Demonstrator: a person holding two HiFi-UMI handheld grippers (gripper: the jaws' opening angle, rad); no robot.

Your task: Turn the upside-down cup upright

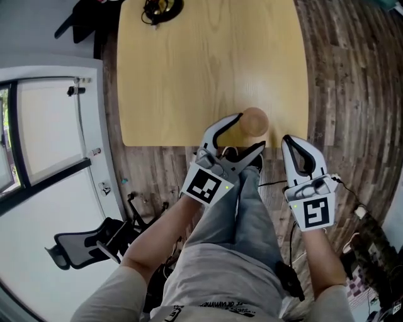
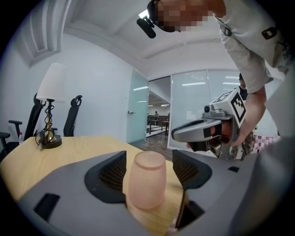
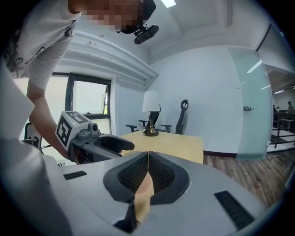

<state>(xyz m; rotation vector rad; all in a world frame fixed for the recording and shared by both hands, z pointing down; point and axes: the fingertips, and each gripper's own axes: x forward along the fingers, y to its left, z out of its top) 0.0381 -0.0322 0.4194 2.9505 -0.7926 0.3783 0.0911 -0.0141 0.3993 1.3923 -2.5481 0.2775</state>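
Standing upside down near the table's [image 1: 208, 69] 6 o'clock edge: cup [image 1: 255, 121], pink, base up. Left gripper [image 1: 250, 132]: jaws released, one either side of the cup, pads not pressing. Right gripper [image 1: 288, 139]: at the cup's 4 o'clock, clenched, empty. Lamp [image 1: 160, 7]: 12 o'clock edge.

We see the cup [image 2: 146, 179] as frosted pink, matt and finely speckled; plastic or glass, we cannot tell. The tabletop [image 1: 208, 69] is pale wood, smooth with a soft sheen. The left gripper [image 1: 250, 131] and right gripper [image 3: 148, 156] have smooth matt grey plastic shells, and their black pads [image 2: 114, 173] look rough and meshed. The floor [image 1: 346, 94] is dark, streaky wood planking.
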